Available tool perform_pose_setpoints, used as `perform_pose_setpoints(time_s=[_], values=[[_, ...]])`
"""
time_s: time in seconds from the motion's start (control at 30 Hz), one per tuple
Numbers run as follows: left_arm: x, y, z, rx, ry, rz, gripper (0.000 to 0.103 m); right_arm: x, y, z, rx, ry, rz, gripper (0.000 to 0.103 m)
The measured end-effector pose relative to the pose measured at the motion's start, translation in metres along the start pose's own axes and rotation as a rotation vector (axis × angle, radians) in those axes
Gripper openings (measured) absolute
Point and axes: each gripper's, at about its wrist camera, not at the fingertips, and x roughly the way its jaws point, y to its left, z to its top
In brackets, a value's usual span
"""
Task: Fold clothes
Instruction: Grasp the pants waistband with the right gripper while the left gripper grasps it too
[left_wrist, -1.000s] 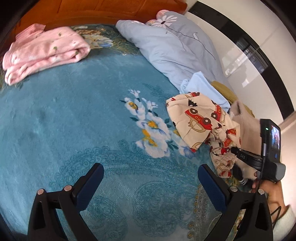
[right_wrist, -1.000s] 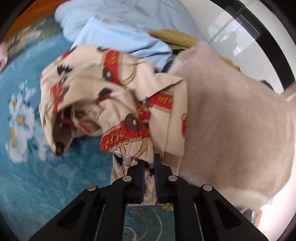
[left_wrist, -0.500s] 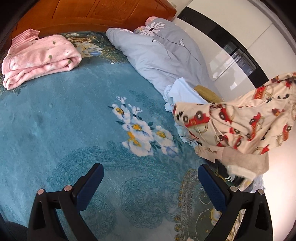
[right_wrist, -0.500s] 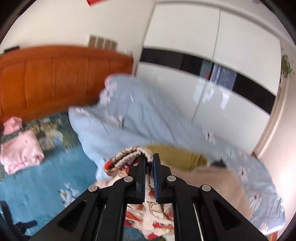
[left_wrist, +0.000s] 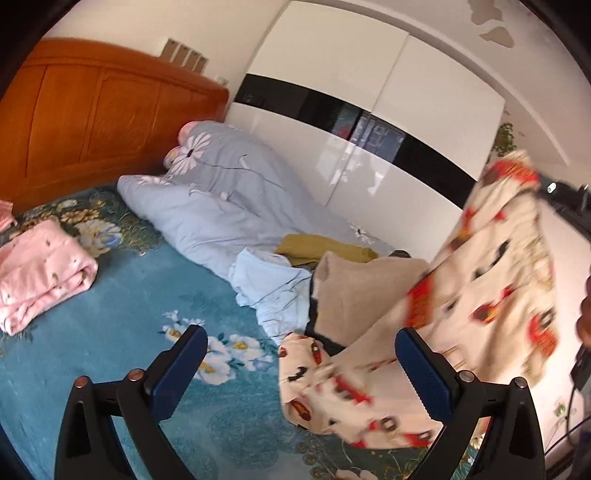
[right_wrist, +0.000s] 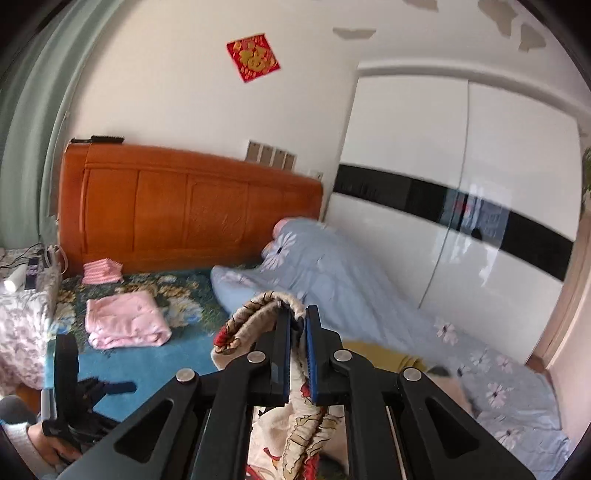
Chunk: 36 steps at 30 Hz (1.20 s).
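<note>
A cream garment with red car prints (left_wrist: 491, 273) hangs in the air at the right of the left wrist view, its lower end trailing on the teal bedspread (left_wrist: 118, 317). My right gripper (right_wrist: 297, 317) is shut on the garment's bunched edge (right_wrist: 255, 314) and holds it high above the bed. My left gripper (left_wrist: 301, 354) is open and empty, low over the bedspread, just left of the hanging cloth. A beige garment (left_wrist: 354, 291), a light blue one (left_wrist: 269, 280) and an olive one (left_wrist: 325, 251) lie in a pile behind.
A folded pink garment (left_wrist: 40, 273) lies at the bed's left, also in the right wrist view (right_wrist: 125, 317). A grey-blue floral duvet (left_wrist: 221, 199) lies along the white wardrobe (left_wrist: 369, 122). An orange wooden headboard (right_wrist: 184, 206) is behind. A folded striped pink cloth (right_wrist: 101, 271) lies near it.
My right gripper has lifted the car-print garment off the pile and high into the air. My left gripper has tilted up, still open, and the beige garment is now uncovered.
</note>
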Motion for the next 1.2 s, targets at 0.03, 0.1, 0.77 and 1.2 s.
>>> perform_pose_setpoints(time_s=[0.03,0.1,0.77,1.2], values=[[-0.001,-0.006,0.001,0.020,-0.003,-0.015,0.103,0.005,0.006,-0.011,0.013,0.048,0.034,0.007],[-0.002,-0.018,0.003,0.059,-0.009,-0.046,0.103,0.011,0.023,-0.032,0.021,0.124,0.094,0.008],[0.029,0.003,-0.035,0.044,0.144,0.013,0.012,0.064,0.039,-0.120,0.205,0.414,0.252,0.019],[0.017,0.040,-0.045,-0.063,0.146,0.057,0.012,0.090,0.014,-0.283,0.611,0.692,0.315,0.058]])
